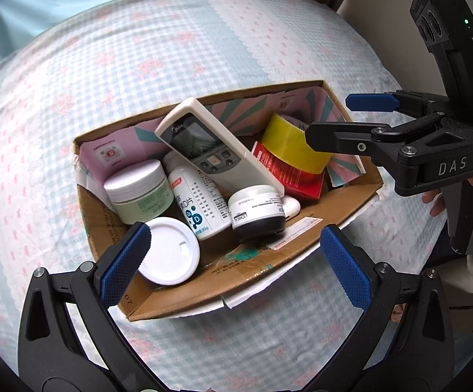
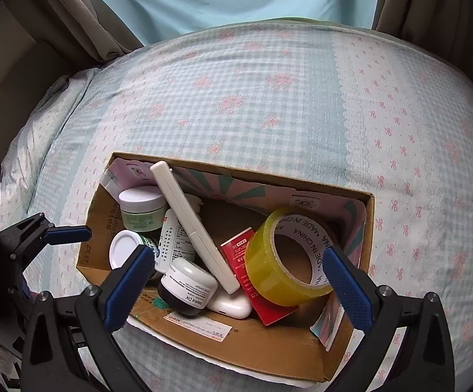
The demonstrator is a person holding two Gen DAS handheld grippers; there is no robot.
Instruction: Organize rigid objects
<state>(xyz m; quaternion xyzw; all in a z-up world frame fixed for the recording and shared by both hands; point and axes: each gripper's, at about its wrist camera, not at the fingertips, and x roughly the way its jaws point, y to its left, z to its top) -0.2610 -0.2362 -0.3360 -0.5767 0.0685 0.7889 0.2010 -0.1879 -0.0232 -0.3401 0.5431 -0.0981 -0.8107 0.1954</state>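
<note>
A cardboard box (image 1: 236,281) (image 2: 262,343) sits on the bed. Inside lie a white remote (image 1: 216,150) (image 2: 194,225), a yellow tape roll (image 1: 292,147) (image 2: 285,261), a red box (image 1: 288,173) (image 2: 252,277), a pale green jar (image 1: 140,192) (image 2: 141,212), a white bottle (image 1: 200,202) (image 2: 174,241), a black-and-white jar (image 1: 257,212) (image 2: 187,290) and a white lid (image 1: 174,254) (image 2: 123,248). My left gripper (image 1: 236,254) is open and empty above the box's near side. My right gripper (image 2: 236,281) is open and empty over the tape roll; it also shows in the left wrist view (image 1: 328,117).
The box rests on a blue checked bedspread (image 2: 252,98) with pink flowers. A small white case (image 2: 229,305) lies at the box's near wall. Curtains (image 2: 82,26) hang beyond the bed's far edge.
</note>
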